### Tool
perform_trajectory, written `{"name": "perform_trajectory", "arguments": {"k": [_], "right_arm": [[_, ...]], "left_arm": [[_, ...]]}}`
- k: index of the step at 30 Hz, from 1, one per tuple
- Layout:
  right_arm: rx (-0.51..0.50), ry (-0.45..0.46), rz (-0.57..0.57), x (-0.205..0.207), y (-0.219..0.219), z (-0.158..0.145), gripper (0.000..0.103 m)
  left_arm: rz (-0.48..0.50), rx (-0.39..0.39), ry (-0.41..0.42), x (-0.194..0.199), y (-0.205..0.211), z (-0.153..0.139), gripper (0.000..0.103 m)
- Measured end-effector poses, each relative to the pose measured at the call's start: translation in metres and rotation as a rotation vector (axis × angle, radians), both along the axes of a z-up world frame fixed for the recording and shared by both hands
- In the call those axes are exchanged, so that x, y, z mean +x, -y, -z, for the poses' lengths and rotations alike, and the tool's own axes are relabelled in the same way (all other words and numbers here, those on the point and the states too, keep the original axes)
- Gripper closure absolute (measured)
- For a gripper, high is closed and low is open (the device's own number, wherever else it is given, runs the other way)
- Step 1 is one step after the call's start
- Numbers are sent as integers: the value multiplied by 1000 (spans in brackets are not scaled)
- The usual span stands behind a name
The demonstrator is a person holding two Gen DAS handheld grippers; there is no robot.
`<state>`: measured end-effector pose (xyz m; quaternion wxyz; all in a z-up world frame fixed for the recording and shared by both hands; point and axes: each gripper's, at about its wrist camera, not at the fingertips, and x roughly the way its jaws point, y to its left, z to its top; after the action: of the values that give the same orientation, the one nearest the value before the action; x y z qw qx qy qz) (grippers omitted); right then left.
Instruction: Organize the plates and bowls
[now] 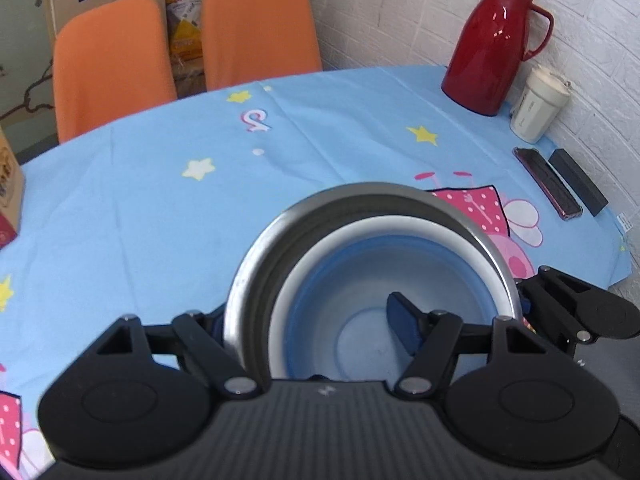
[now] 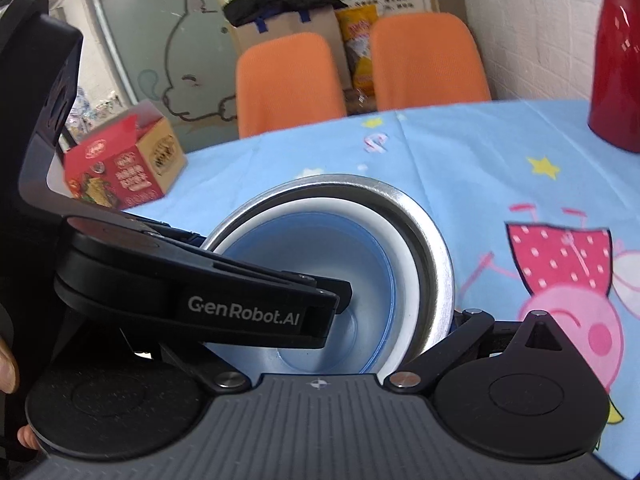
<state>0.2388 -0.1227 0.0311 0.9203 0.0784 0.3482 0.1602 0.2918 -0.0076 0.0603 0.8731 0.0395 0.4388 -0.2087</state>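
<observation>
A blue cartoon cloth [image 1: 160,200] covers the desk [image 1: 360,92], with two orange chairs [image 1: 256,28] behind and a red jug [image 1: 492,48] by the white wall [image 1: 400,8]. The left tool [image 1: 312,320] pinches the rim of the steel bowl [image 1: 256,264], which holds a blue bowl [image 1: 360,288]. The right tool [image 2: 400,320] grips the opposite rim.

the left gripper [image 2: 336,300] hides the near-left part of the blue bowl [image 2: 372,276]; red jug [image 2: 616,64] cut off at the picture's right edge.
</observation>
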Motion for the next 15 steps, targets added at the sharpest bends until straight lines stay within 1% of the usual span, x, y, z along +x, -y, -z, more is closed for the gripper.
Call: {"name": "perform_trajectory", "arguments": {"k": [3,6,8,11,15], "right_arm": [[17,38,-61,-6,-26,-12,15],[48,48,-142,-14,-59,-13,15],[65,34,-198,-20,-82,-8,15],[77,0,-271,-30,-112,2,15],[67,-46,-318,-39,-137,17,15]], "left_arm": [[-62,26,32,-16,-34,-12,33],[-142,57,39,-36,-73,-12,33],[-200,67,25,-48,-100,-4,33],[-259,72,-3,-64,-129,10,33],[-292,42,-37,-73,-155,29,33]]}}
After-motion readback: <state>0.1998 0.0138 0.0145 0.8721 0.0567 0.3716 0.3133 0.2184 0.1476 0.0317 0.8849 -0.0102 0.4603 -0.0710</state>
